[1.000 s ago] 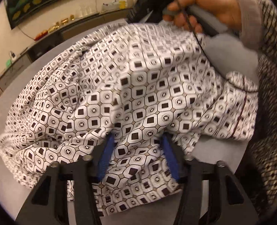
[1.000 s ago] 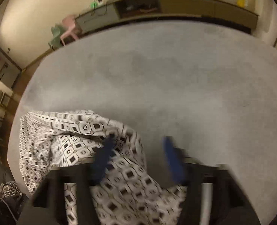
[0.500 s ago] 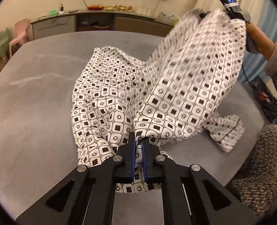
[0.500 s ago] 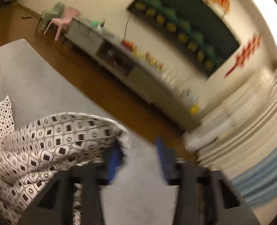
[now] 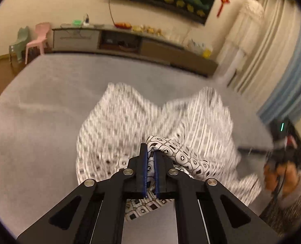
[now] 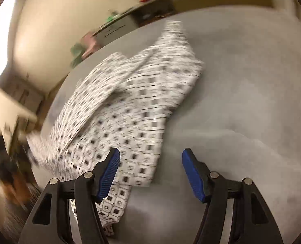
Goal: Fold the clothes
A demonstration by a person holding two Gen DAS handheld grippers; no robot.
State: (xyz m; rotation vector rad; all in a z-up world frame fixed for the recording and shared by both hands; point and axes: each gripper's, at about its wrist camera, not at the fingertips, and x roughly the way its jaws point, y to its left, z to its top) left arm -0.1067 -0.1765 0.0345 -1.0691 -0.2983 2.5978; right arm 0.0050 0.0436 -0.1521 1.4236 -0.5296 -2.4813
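1. The white garment printed with black squares and rings (image 5: 117, 126) lies spread and rumpled on the grey fabric-covered surface (image 5: 38, 111); much of it is motion-blurred in both views.
2. The left gripper (image 5: 149, 162), black with blue pads, is clamped on a fold of the garment; cloth shows between the narrow pads and a sharp-printed ridge runs off to the right of them.
3. The right gripper (image 6: 150, 172), of the same make, stands wide, nothing between its pads (image 6: 192, 174). The garment's near edge lies below and behind the left-hand finger; the right-hand finger is over bare grey surface.
4. In the left wrist view a hand (image 5: 280, 172) in a grey cuff holds a dark handle at the right edge.
5. A long low cabinet (image 5: 130, 42) stands by the far wall, a pink plastic chair (image 5: 37, 38) beside it.
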